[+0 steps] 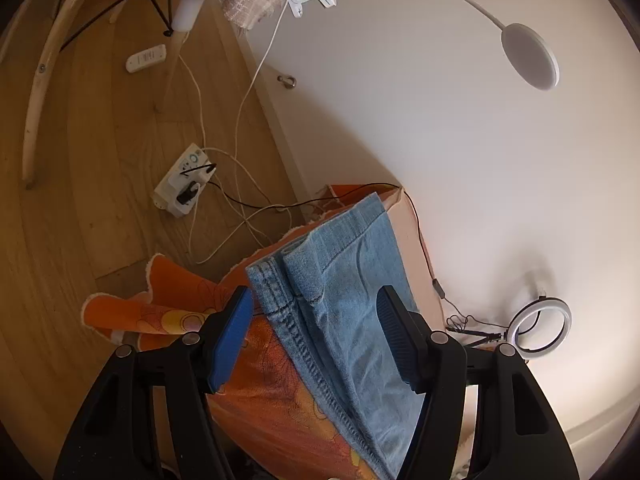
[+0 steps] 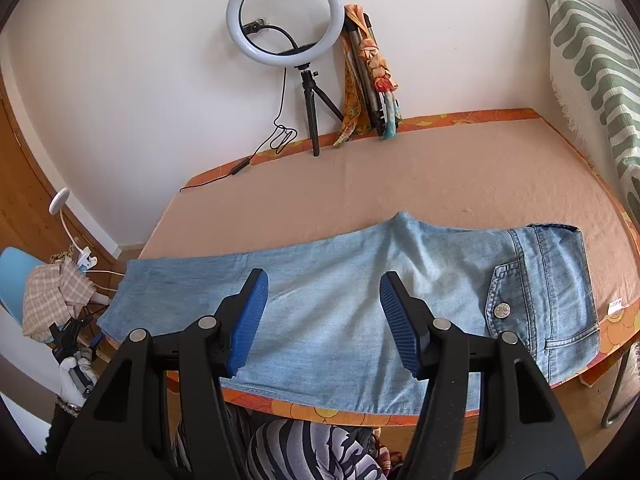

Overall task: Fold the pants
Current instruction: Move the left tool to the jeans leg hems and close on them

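**Jeans laid flat along the front of the table**

White wall and wooden floor frame a table (image 2: 400, 176) covered with a peach cloth over an orange flowered one. Taking the table as the landmark: light blue jeans (image 2: 320, 300) lie stretched across its front edge, already folded lengthwise, with the waistband and a buttoned back pocket (image 2: 506, 304) toward the table's right end and the leg hems at its left end, where the denim reaches the corner. At the table's far edge, against the wall, stand a ring light (image 2: 285, 14) on a small tripod and a folded stand wrapped in patterned scarves (image 2: 370, 76).

Above the middle of the jeans, the right gripper (image 2: 324, 320) has its blue pads spread apart, with nothing pinched between them. Off the table's left end, a gloved hand (image 2: 74, 376) carries the other tool.

From the left wrist view, the left gripper (image 1: 314, 340) hangs over the hem end of the jeans (image 1: 344, 320), its pads apart on either side of the double-stitched seam and not pressing the denim. Beyond that corner of the table, a power strip (image 1: 184, 180) with white cables lies on the floor, and a clip-on lamp (image 1: 528, 56) arches overhead.
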### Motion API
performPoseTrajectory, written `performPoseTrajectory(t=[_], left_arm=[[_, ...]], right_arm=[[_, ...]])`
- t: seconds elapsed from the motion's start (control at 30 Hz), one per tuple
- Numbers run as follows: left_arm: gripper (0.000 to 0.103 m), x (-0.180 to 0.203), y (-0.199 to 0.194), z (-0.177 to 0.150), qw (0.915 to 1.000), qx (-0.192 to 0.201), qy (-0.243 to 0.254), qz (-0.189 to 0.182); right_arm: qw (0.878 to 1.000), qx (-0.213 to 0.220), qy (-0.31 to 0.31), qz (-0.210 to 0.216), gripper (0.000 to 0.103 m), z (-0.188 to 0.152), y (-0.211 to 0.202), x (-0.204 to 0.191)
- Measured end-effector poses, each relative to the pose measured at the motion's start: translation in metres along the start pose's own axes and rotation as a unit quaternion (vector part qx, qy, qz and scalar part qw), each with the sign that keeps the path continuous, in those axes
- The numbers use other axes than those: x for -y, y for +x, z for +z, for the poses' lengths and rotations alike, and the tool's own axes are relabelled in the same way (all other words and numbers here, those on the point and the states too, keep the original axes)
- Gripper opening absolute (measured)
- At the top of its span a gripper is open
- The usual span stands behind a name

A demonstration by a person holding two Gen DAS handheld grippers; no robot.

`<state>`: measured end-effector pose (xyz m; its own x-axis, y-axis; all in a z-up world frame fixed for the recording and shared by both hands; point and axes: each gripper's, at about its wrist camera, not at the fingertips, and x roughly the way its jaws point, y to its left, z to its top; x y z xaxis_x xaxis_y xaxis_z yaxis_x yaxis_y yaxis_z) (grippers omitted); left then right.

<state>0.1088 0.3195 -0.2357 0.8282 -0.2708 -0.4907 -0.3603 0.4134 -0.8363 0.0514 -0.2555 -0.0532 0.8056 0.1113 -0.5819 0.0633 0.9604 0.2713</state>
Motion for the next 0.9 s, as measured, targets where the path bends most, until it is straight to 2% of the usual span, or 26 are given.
performPoseTrajectory(t=[0.23,0.4,0.57,0.67,0.73,0.8,0.9], left_arm=[[0.063,-0.001,0.014,0.002,0.9998,-0.018,-0.004,-0.005],[0.064,0.001,0.010,0.000,0.9997,-0.003,-0.014,-0.022],[0.063,0.022,0.006,-0.005,0.9988,0.005,0.041,-0.026],[0.064,0.034,0.010,-0.008,0.9966,0.000,0.082,-0.007],[0.063,0.041,0.017,-0.010,0.9936,-0.007,0.109,0.028],[0.059,0.043,0.021,-0.010,0.9908,-0.002,0.126,0.049],[0.034,0.043,0.024,-0.007,0.9900,0.001,0.121,0.074]], right_arm=[[1.000,-0.002,0.009,0.003,0.061,0.000,0.000,-0.001],[1.000,-0.006,0.009,0.007,0.061,-0.001,0.004,-0.004],[1.000,-0.014,0.012,0.013,0.061,-0.003,0.012,-0.008],[1.000,-0.019,0.011,0.019,0.061,-0.005,0.016,-0.011],[0.999,-0.022,0.011,0.023,0.061,-0.006,0.018,-0.013],[0.999,-0.024,0.011,0.027,0.061,-0.006,0.020,-0.015],[0.999,-0.025,0.007,0.027,0.061,-0.007,0.020,-0.019]])
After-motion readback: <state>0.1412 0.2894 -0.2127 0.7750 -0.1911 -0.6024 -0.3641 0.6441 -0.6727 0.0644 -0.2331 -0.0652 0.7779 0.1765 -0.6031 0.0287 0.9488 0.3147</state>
